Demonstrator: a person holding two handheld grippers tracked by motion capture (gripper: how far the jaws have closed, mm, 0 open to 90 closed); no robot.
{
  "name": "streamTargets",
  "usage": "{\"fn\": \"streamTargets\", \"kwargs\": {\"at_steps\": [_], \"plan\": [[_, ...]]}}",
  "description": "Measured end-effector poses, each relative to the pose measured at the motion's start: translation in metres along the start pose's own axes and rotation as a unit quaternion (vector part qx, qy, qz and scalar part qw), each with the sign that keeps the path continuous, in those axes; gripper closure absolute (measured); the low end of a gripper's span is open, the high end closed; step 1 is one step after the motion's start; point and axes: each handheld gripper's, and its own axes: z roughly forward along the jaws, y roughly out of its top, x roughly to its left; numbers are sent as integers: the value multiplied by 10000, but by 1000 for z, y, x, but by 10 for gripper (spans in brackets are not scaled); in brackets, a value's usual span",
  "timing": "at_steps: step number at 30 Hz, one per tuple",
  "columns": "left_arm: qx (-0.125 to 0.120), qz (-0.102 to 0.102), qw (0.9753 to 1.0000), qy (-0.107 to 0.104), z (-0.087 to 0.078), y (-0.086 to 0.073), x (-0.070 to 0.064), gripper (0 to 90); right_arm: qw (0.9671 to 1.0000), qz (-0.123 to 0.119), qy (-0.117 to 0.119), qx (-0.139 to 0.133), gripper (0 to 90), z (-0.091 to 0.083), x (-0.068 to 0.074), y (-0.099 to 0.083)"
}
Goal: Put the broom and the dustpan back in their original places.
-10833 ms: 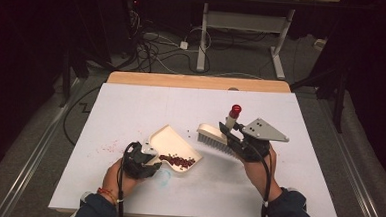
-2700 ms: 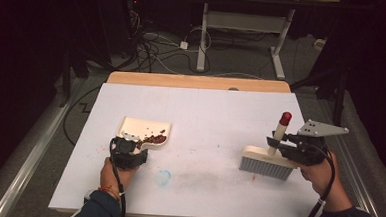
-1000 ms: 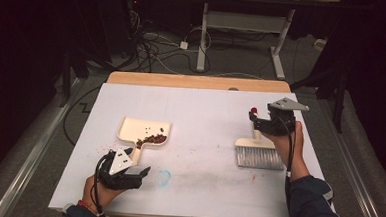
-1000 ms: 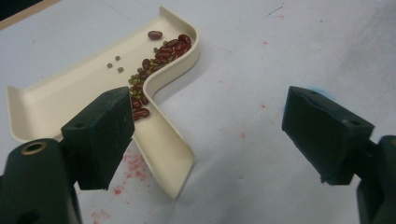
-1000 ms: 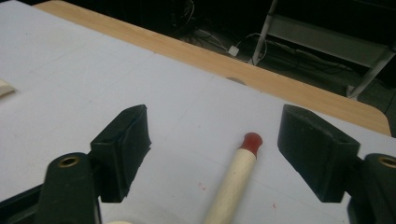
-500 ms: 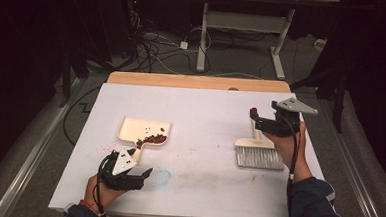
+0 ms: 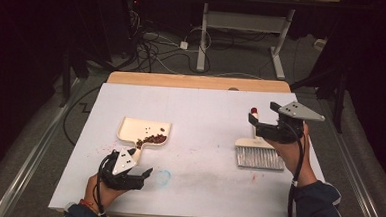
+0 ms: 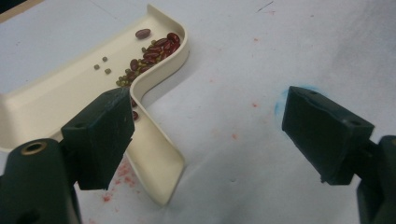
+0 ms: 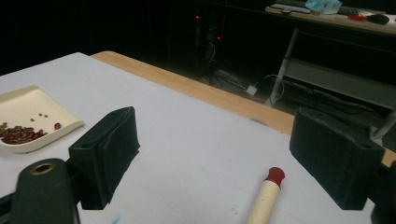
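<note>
Left tongs [image 8: 205, 135] and right tongs [image 9: 229, 158] gape, empty.

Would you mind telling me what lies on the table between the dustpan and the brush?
Nothing stands there: in the high view, only bare white tabletop with faint smudges separates the dustpan from the brush.

A cream dustpan [image 7: 143, 130] lies flat on the white worktop [image 7: 205, 114], with red beans [image 7: 152, 138] piled by its handle. Well apart to the right lies a small brush [image 7: 258, 154] with grey bristles and a red-tipped handle.
</note>
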Motion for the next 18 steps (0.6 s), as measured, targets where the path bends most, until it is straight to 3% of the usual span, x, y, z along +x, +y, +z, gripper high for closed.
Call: {"fn": "streamTargets", "kwargs": {"at_steps": [9, 13, 18], "plan": [[-39, -33, 10000, -10, -2, 1, 0, 168, 9998, -175, 25, 6, 160, -16, 16, 2], [-40, -21, 10000, -23, -2, 1, 0, 168, 9994, -334, 121, -62, 160, -22, 22, 0], [-32, -17, 10000, -19, -1, 0, 0, 168, 9982, -587, 30, -127, 160, -29, 27, -5]]}}
